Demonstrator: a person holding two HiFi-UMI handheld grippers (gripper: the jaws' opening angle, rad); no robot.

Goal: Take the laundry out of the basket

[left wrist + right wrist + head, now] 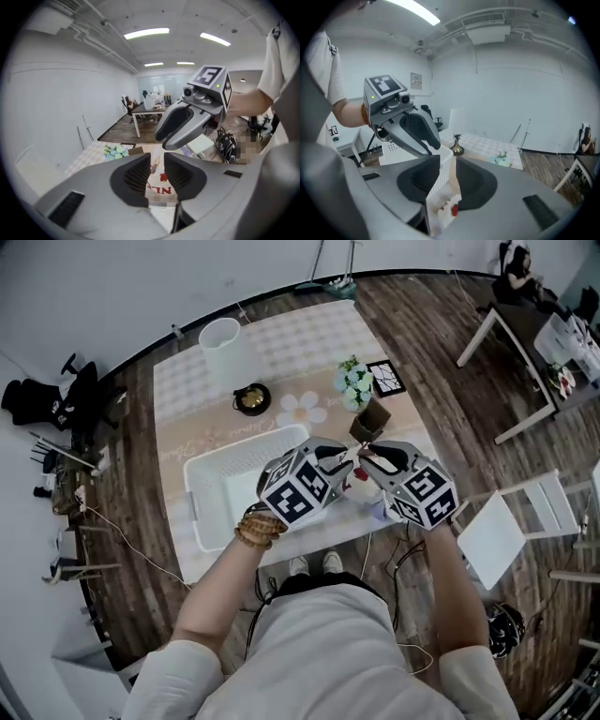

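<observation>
- Above the basket point(199, 504) rim, left gripper point(343, 463) and right gripper point(369, 462) each pinch the white, red-printed cloth point(160, 188).
- Twin grips likely hold it clear of the rim; how it hangs is unclear.

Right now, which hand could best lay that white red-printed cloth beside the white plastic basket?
Probably right. The right gripper and left gripper both pinch the cloth, but the right hangs over table beside the basket; the left is over its rim.
</observation>
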